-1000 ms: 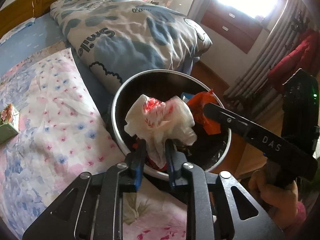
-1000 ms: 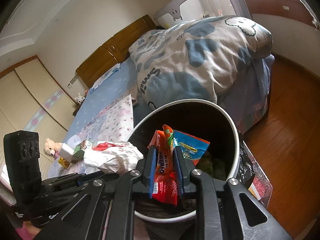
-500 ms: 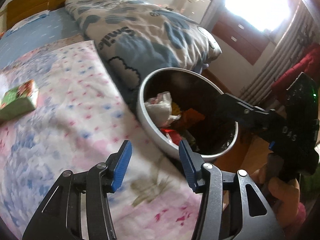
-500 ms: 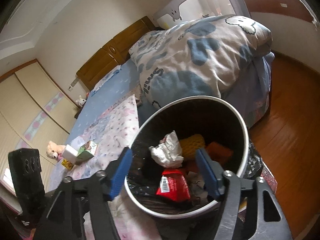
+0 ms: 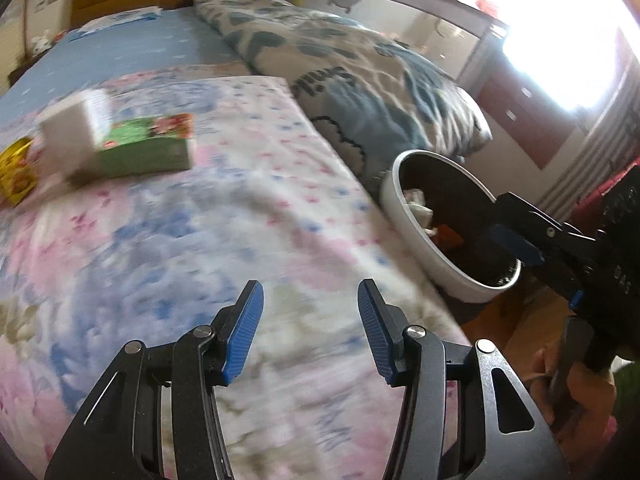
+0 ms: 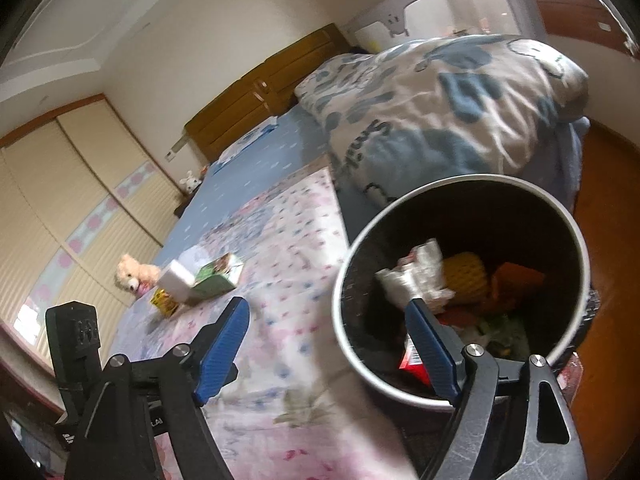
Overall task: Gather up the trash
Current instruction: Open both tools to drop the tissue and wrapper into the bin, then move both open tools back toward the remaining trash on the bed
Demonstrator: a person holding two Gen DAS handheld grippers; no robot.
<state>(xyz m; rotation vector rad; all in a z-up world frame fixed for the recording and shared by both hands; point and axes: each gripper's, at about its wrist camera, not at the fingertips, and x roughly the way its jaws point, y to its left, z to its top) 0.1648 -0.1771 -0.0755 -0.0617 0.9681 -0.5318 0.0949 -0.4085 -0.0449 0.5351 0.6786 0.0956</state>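
Observation:
A round bin [image 6: 581,236] with a white rim stands beside the bed and holds a crumpled white wrapper [image 6: 416,276], a yellow item [image 6: 466,274], orange and red packets. The bin also shows in the left wrist view [image 5: 404,208]. My left gripper [image 5: 310,312] is open and empty over the floral sheet [image 5: 200,240]. My right gripper [image 6: 328,326] is open and empty at the bin's near rim. On the bed lie a green box [image 5: 144,148], a white box [image 5: 74,124] and a yellow pack [image 5: 14,172].
A folded blue-patterned duvet [image 5: 360,76] lies on the bed behind the bin. A teddy bear [image 6: 130,274] sits at the far edge of the bed. Wooden headboard [image 6: 260,96], wardrobe doors and wooden floor [image 6: 608,360] surround the bed.
Both grippers opened and dropped the white wrapper and the snack packets into the bin. The left gripper has swung left over the sheet, bringing the boxes into view.

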